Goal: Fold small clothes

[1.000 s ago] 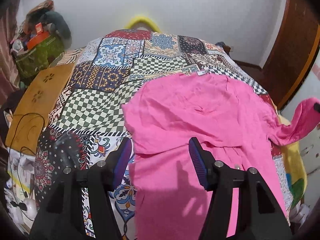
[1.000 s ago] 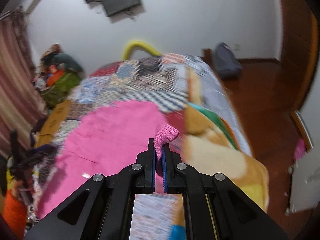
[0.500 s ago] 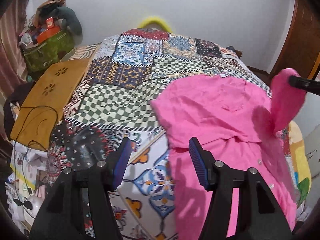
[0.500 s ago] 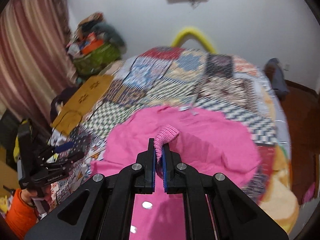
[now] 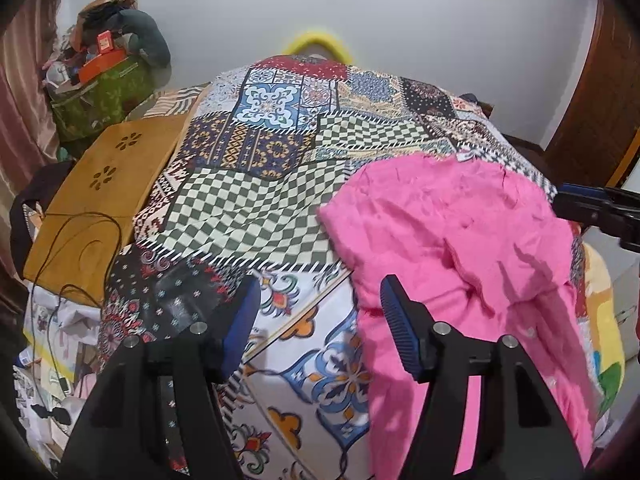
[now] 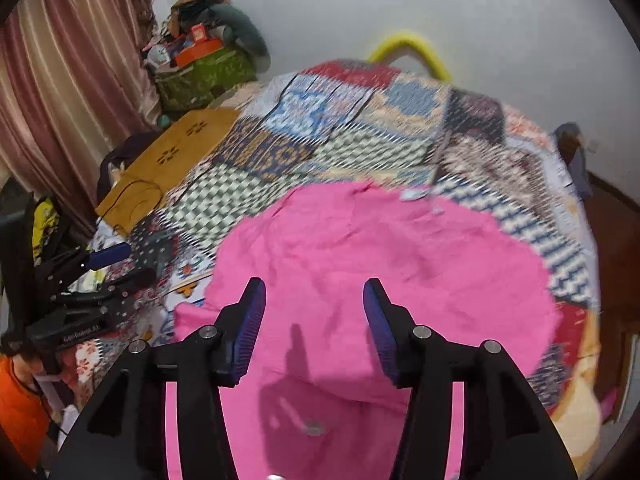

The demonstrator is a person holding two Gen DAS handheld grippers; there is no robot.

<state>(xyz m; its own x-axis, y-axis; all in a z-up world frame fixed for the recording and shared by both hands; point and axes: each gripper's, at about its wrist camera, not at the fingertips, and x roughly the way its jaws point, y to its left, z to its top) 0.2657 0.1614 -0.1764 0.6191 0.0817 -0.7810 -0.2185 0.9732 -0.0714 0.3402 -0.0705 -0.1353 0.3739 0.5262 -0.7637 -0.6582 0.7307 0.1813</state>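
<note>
Pink crumpled cotton garment [image 6: 380,280] spread flat on patchwork-print quilted bedspread [image 5: 256,208], directly ahead of and beneath right claw [image 6: 314,316]. Right claw jaws opening, blue ribbed pads apart, nothing pinched between them; pink cloth only below. One small round button [image 6: 312,426] visible on cloth under that claw. Left claw [image 5: 320,320] apart as well, jaws opening, no cloth between; its right pad over garment's left edge, its left pad over bare bedspread. Garment thus mostly to right of left claw.

Surroundings: tan wooden board with flower-shaped cut-outs [image 5: 104,184] beside bed, far left of both claws, thin black cable [image 5: 80,248] looped over it. Green patterned bag heaped with clutter [image 5: 100,92] beyond board, against white wall. Yellow curved tube [image 5: 316,42] behind far end of bed. Striped pinkish curtain [image 6: 60,92] at left. Orange sleeve [image 6: 20,408] at lower left behind left claw. Path between claws and garment unobstructed.
</note>
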